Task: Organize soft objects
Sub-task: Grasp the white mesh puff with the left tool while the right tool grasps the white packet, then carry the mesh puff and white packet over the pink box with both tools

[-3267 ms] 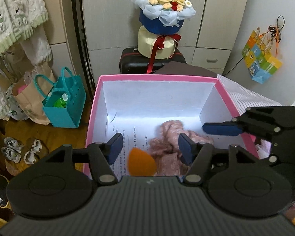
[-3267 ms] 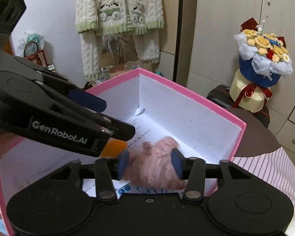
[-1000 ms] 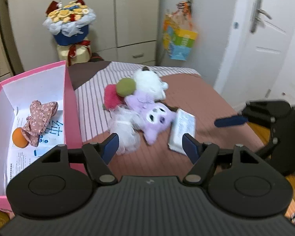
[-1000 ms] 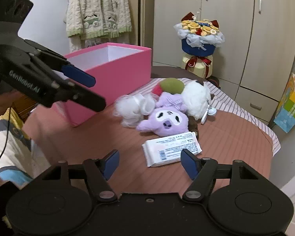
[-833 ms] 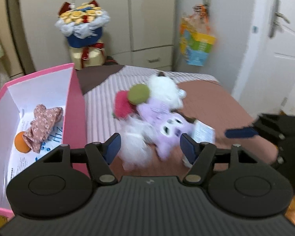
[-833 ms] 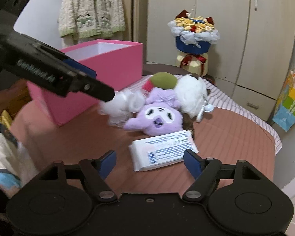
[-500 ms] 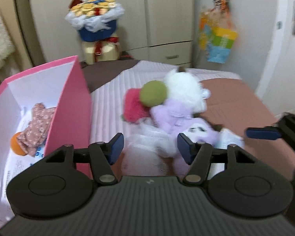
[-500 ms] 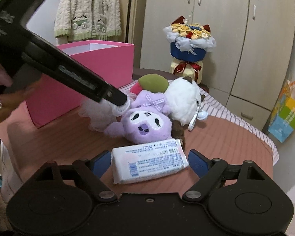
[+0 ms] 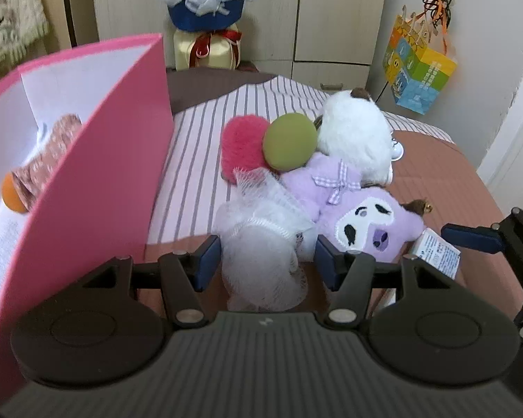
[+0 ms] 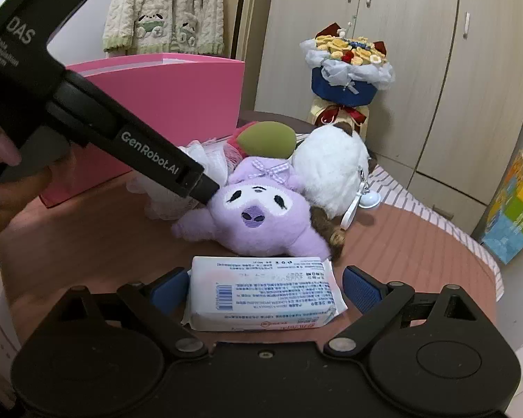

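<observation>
My left gripper is open, its jaws on either side of a white mesh puff on the bed. My right gripper is open around a white tissue pack. A purple plush, a white plush, a green sponge and a red pompom lie in a pile behind the puff. The pink box at the left holds a floral cloth and an orange ball. In the right wrist view the left gripper reaches into the pile beside the purple plush.
A flower bouquet stands behind the bed by the wardrobe doors. A colourful paper bag hangs on the right wall. A knitted sweater hangs at the back left. The bed cover is brown with a striped part.
Both grippers left the pink box and swung over to the pile on the bed. The left one closed in on the mesh puff, the right one on the tissue pack.
</observation>
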